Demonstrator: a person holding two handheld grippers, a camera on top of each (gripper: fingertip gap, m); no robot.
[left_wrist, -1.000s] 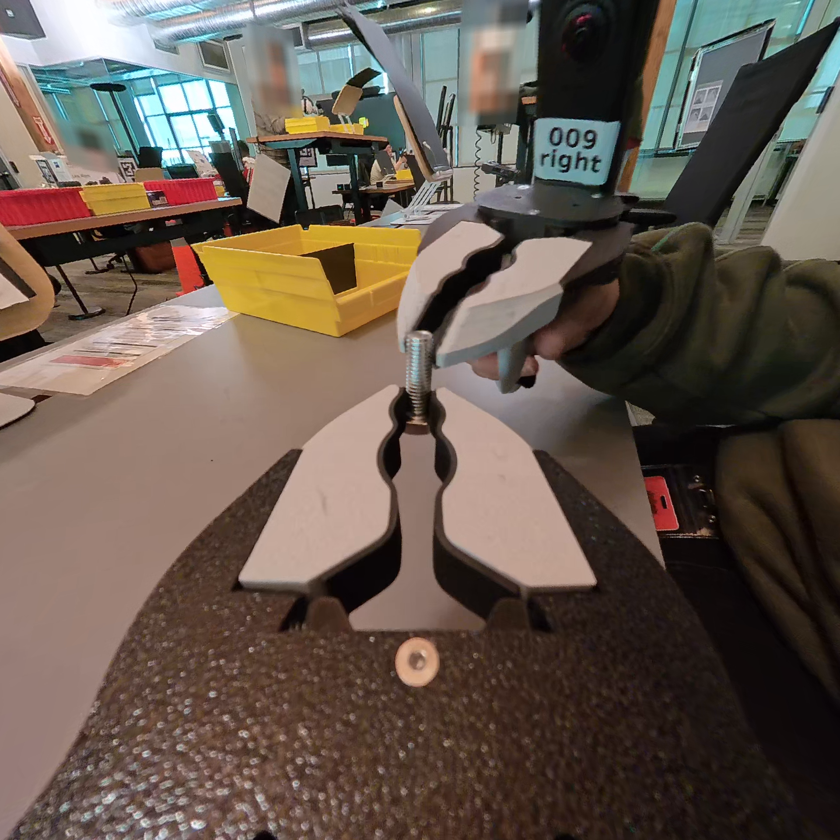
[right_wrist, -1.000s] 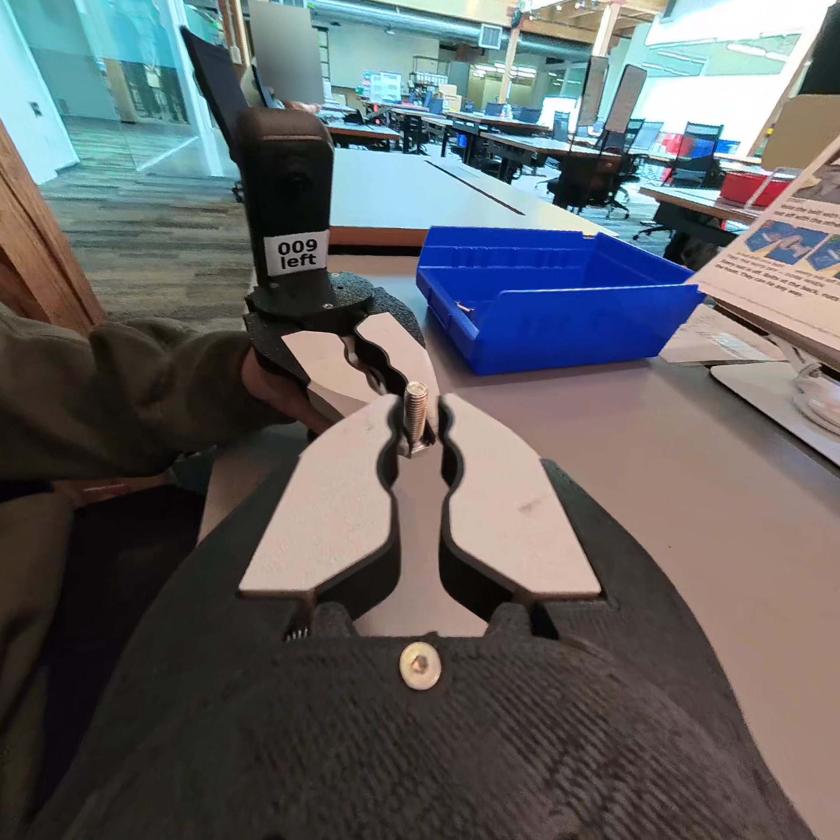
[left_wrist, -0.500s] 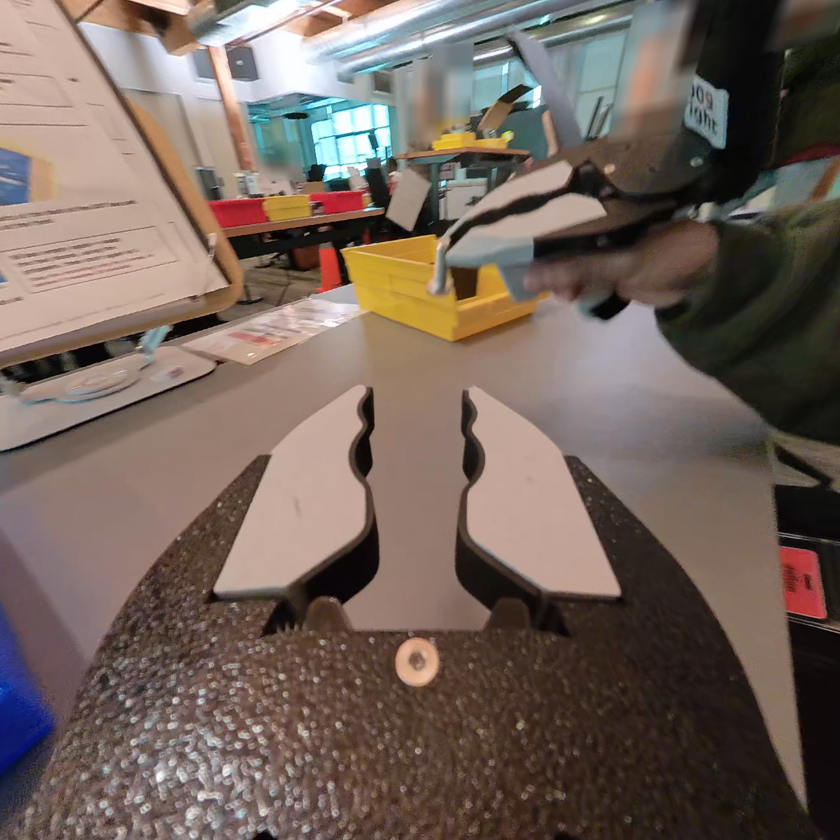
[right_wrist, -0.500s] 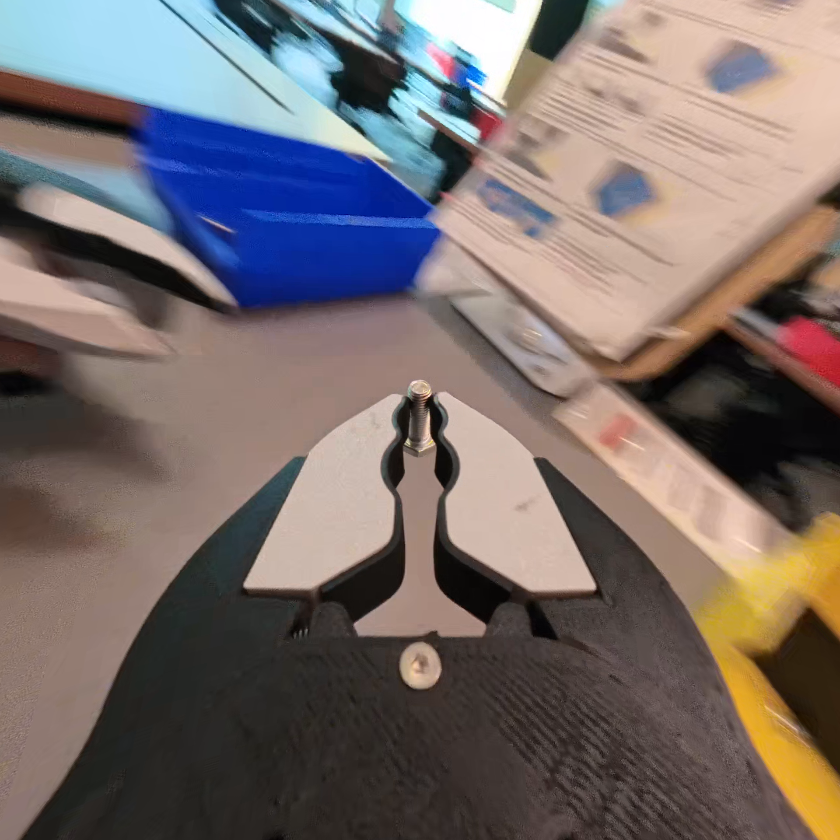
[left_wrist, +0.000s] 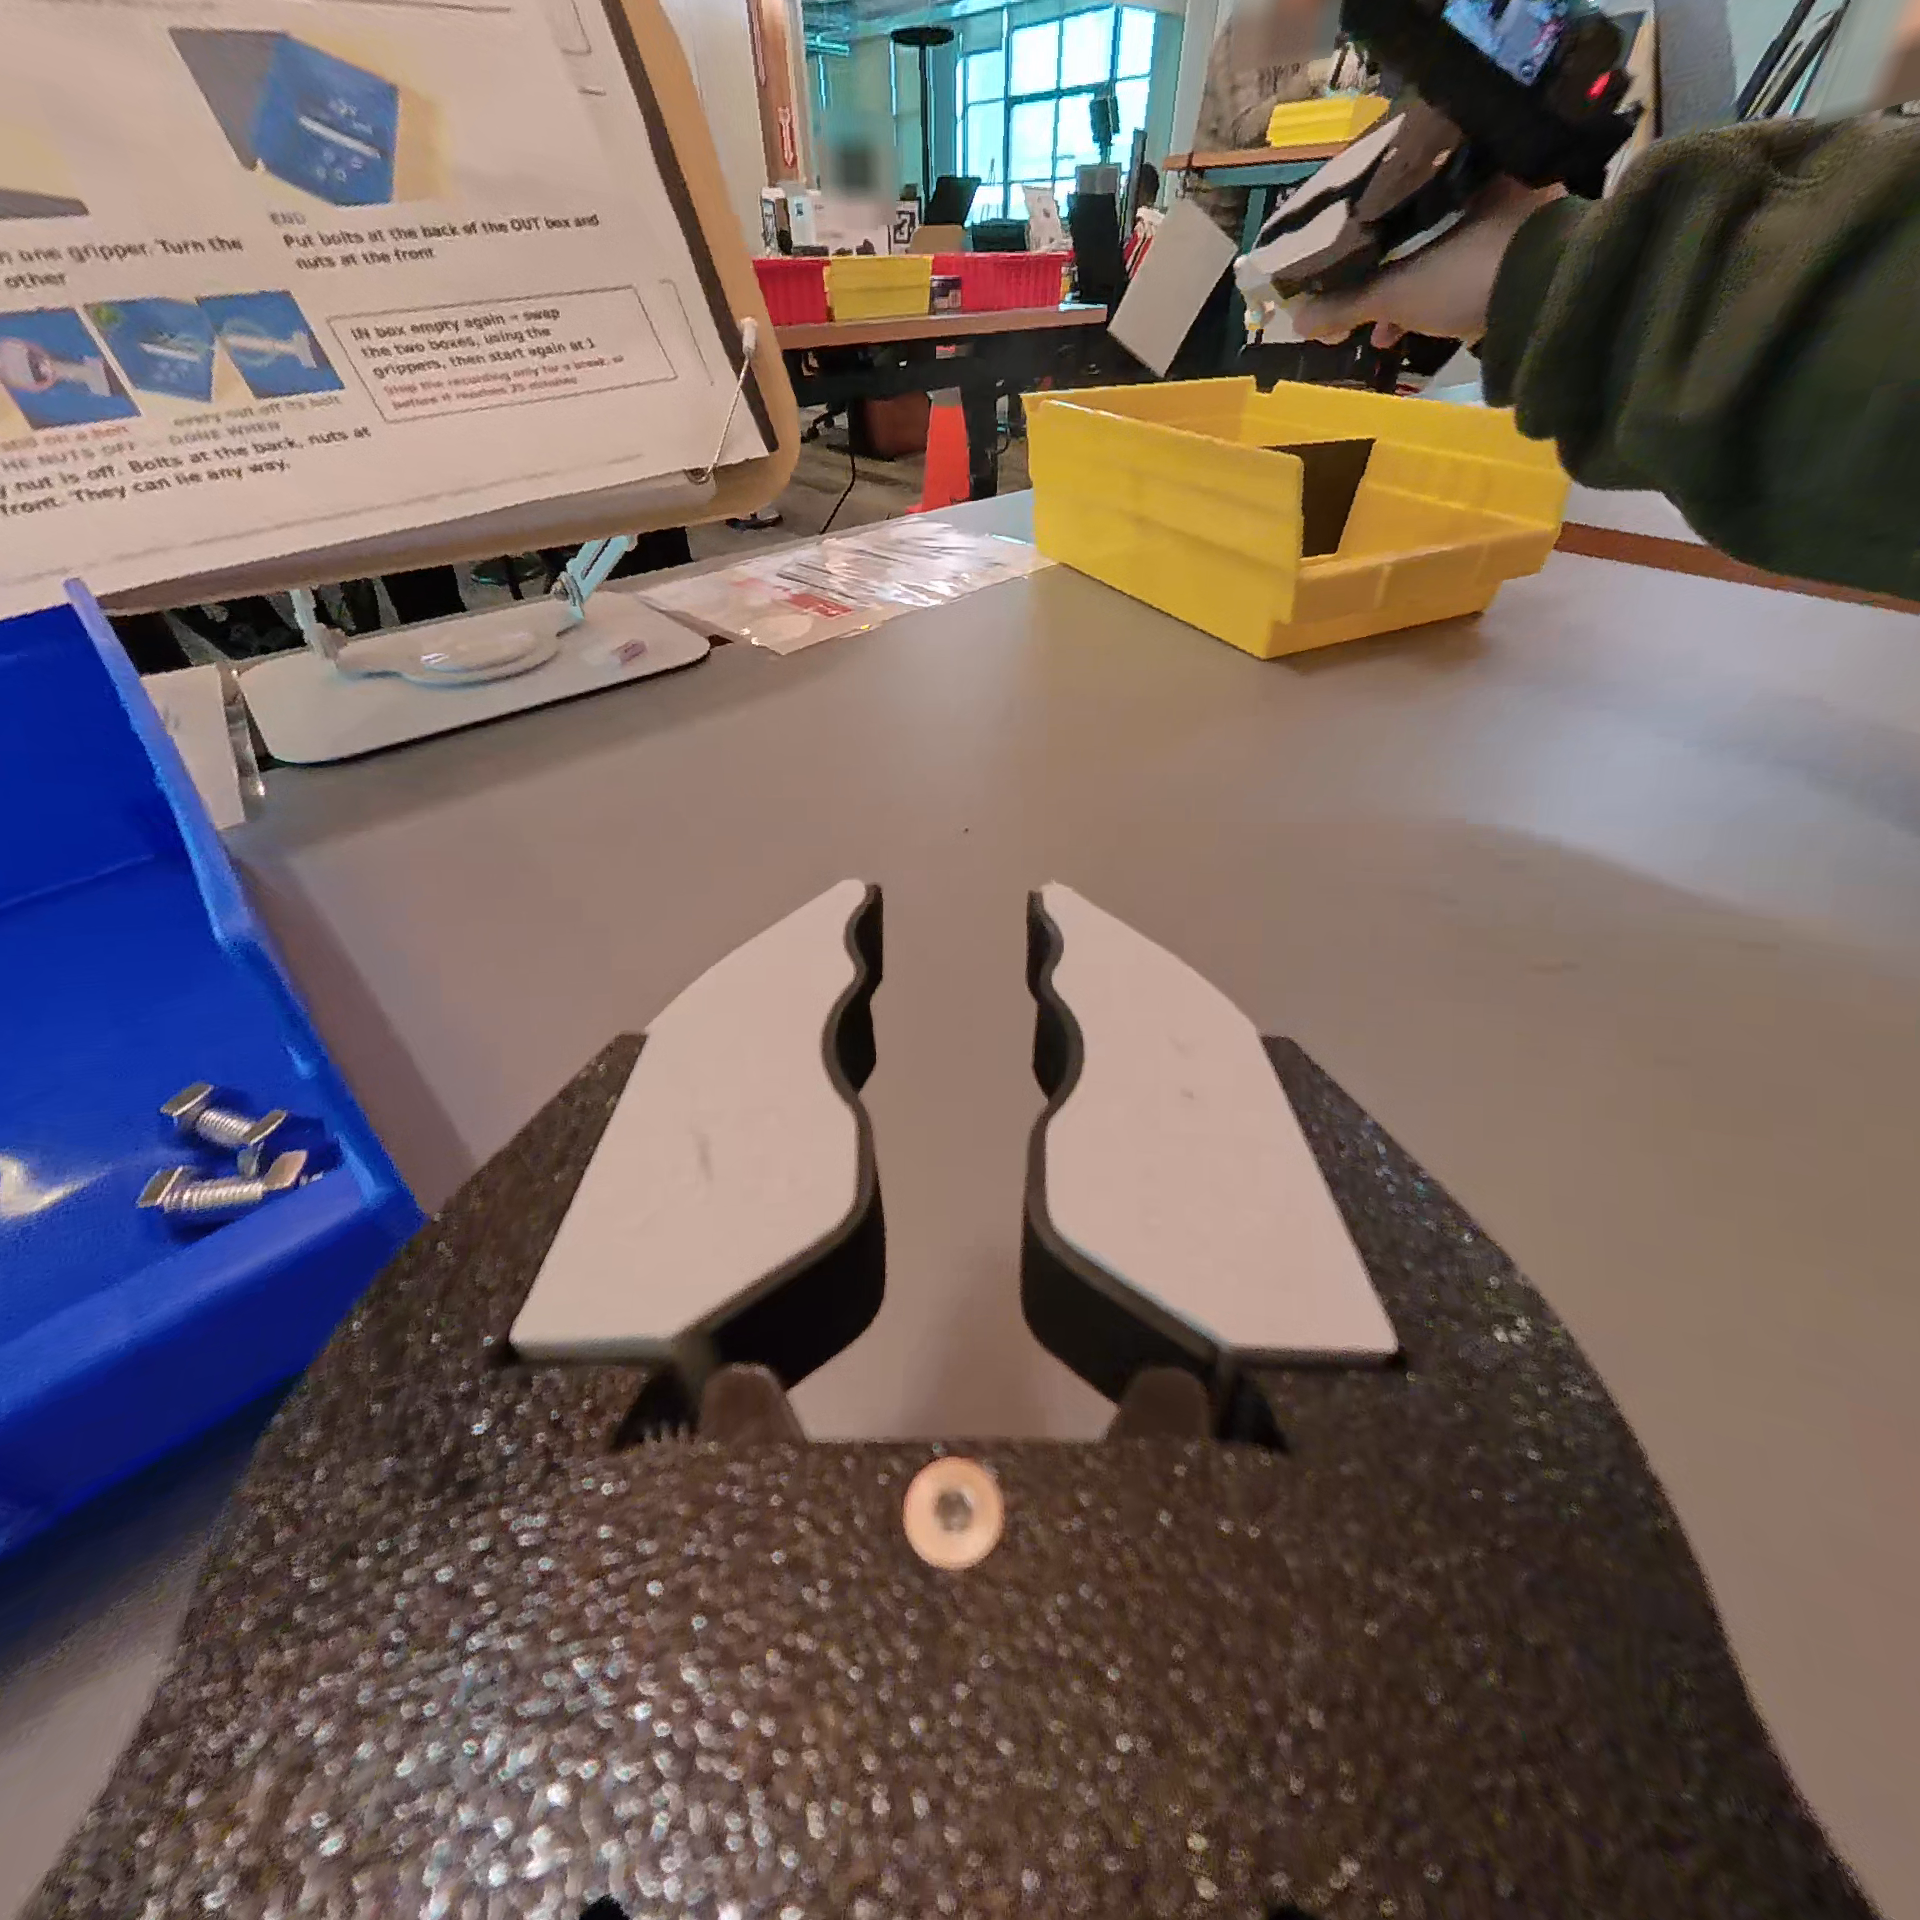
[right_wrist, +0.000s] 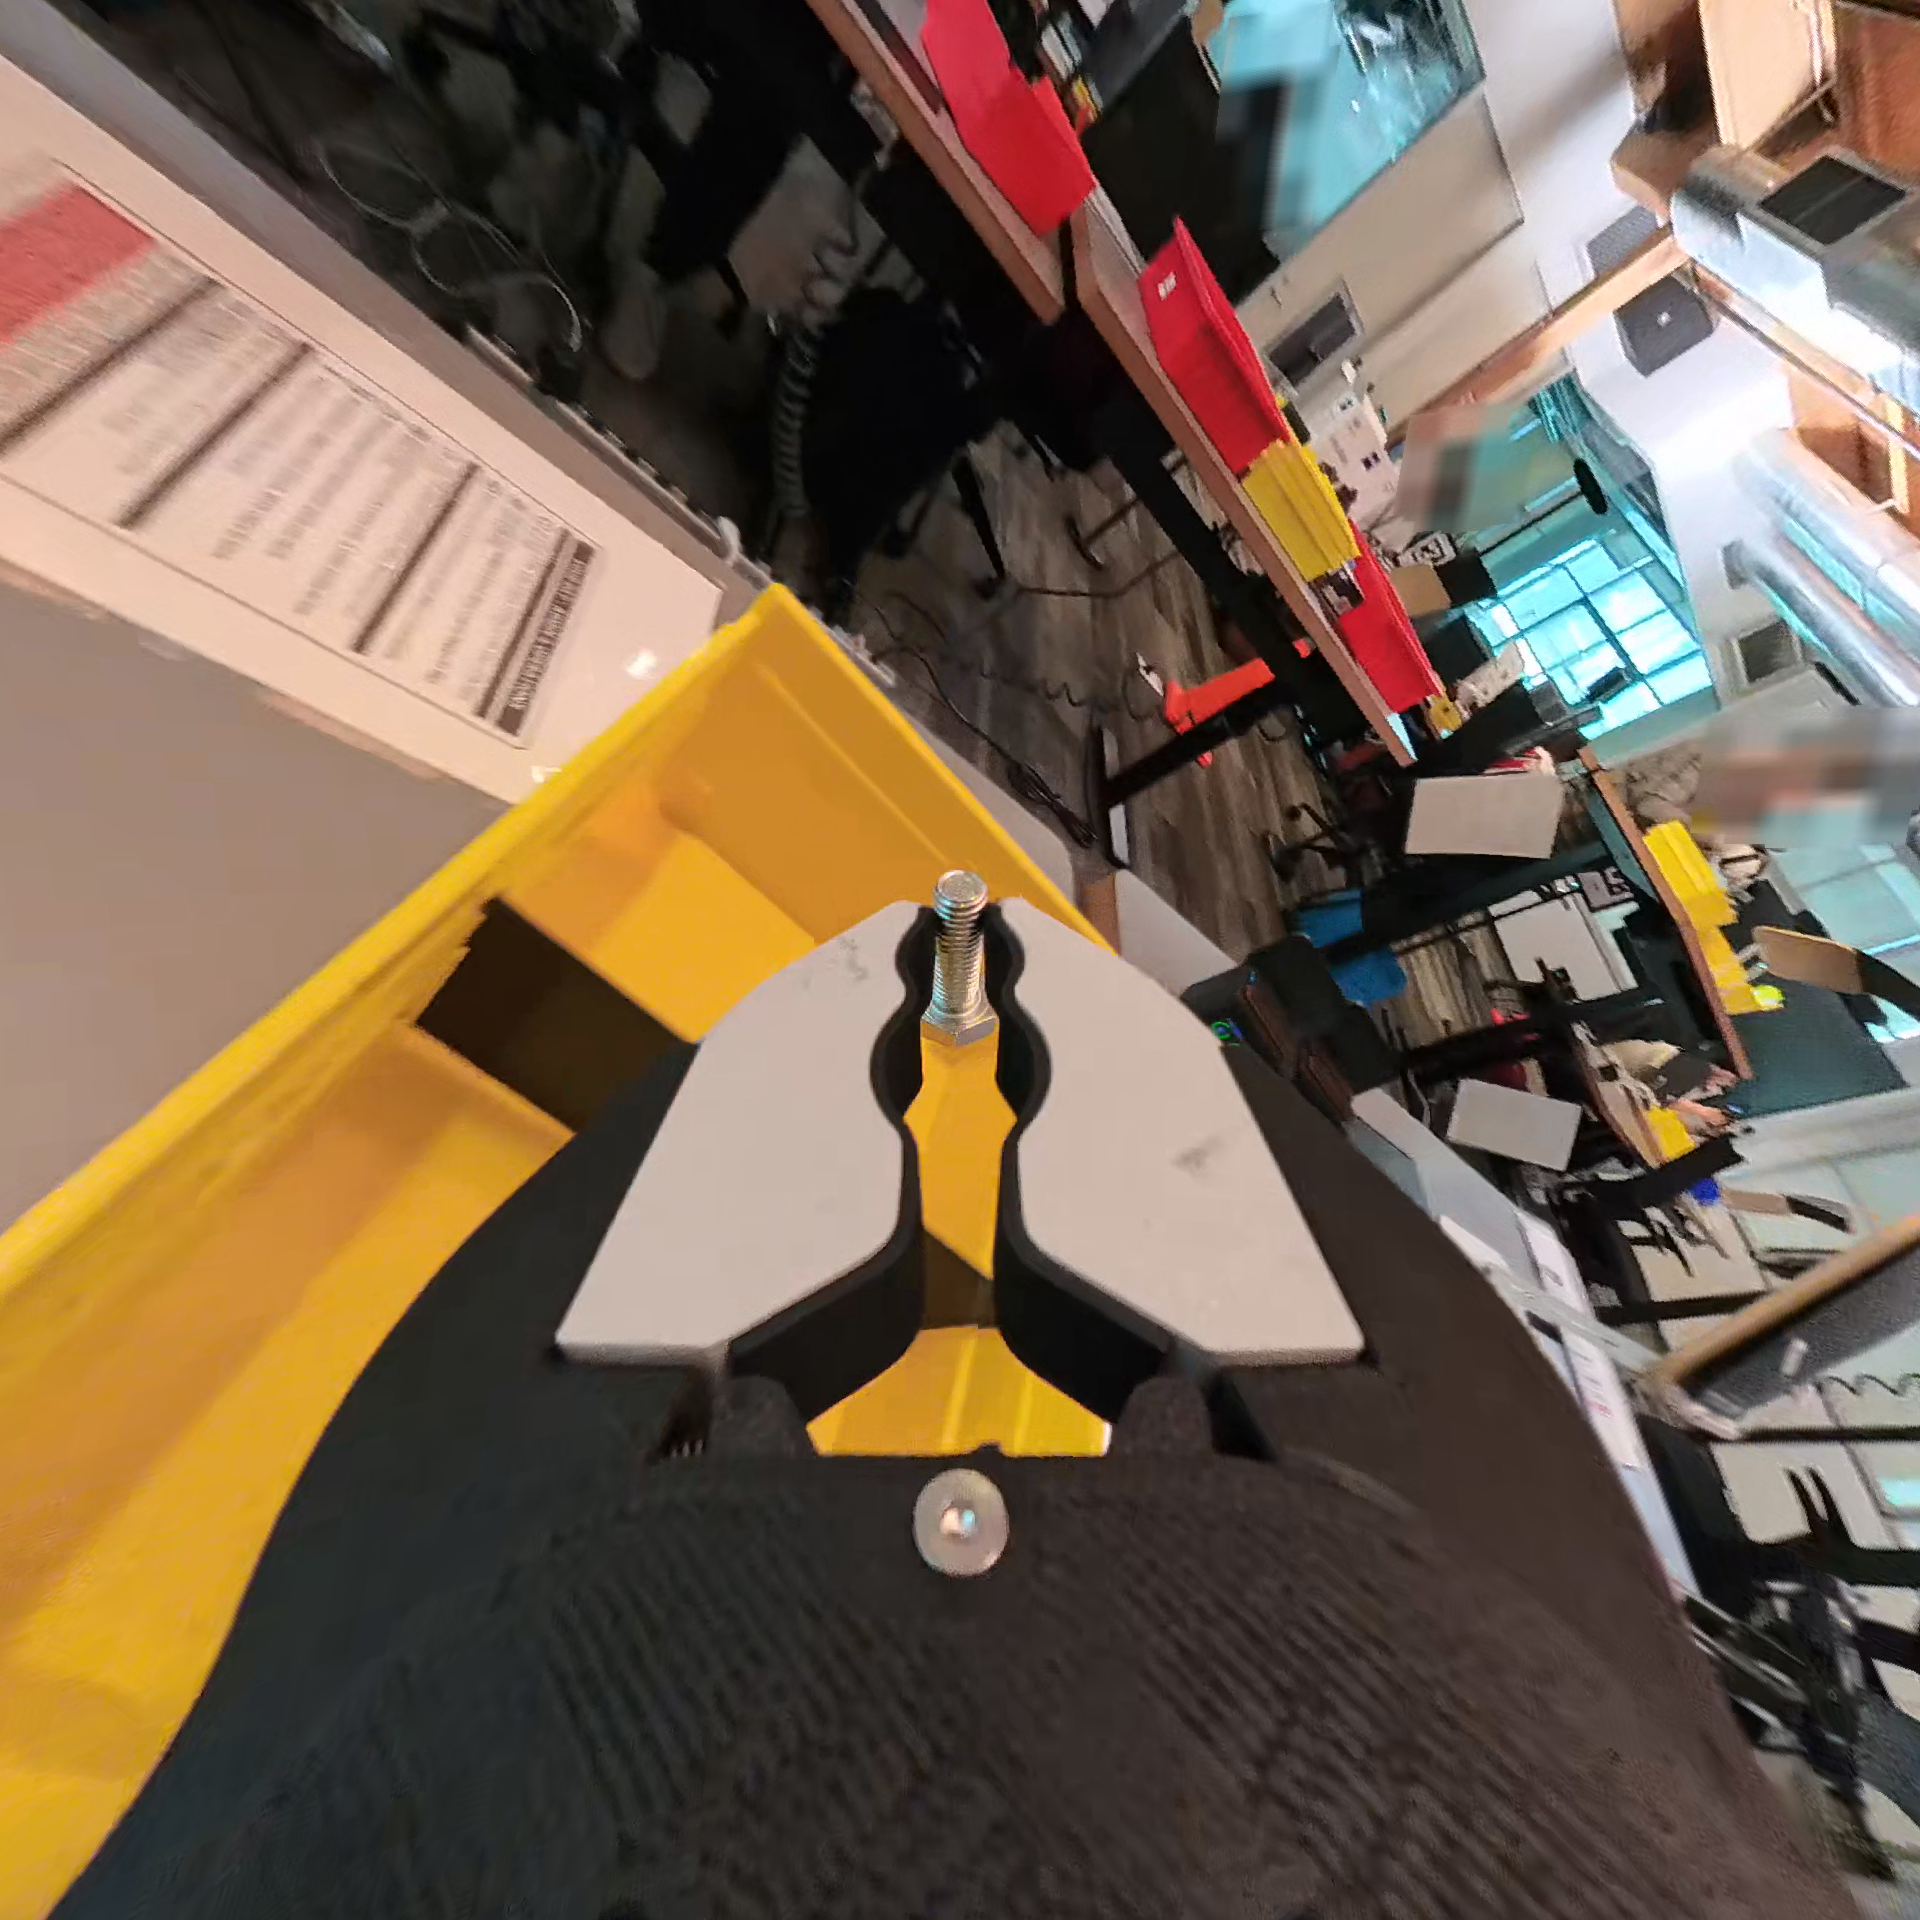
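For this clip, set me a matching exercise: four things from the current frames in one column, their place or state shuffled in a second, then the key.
Things:
1. left tongs
2. right tongs
3. blue bin
4. yellow bin

States or places:
A. holds loose bolts with nuts
B. open, nothing between them, above the grey table
C. shut on a bolt
D. contains a black divider, below the right tongs

Pairs: 1-B, 2-C, 3-A, 4-D
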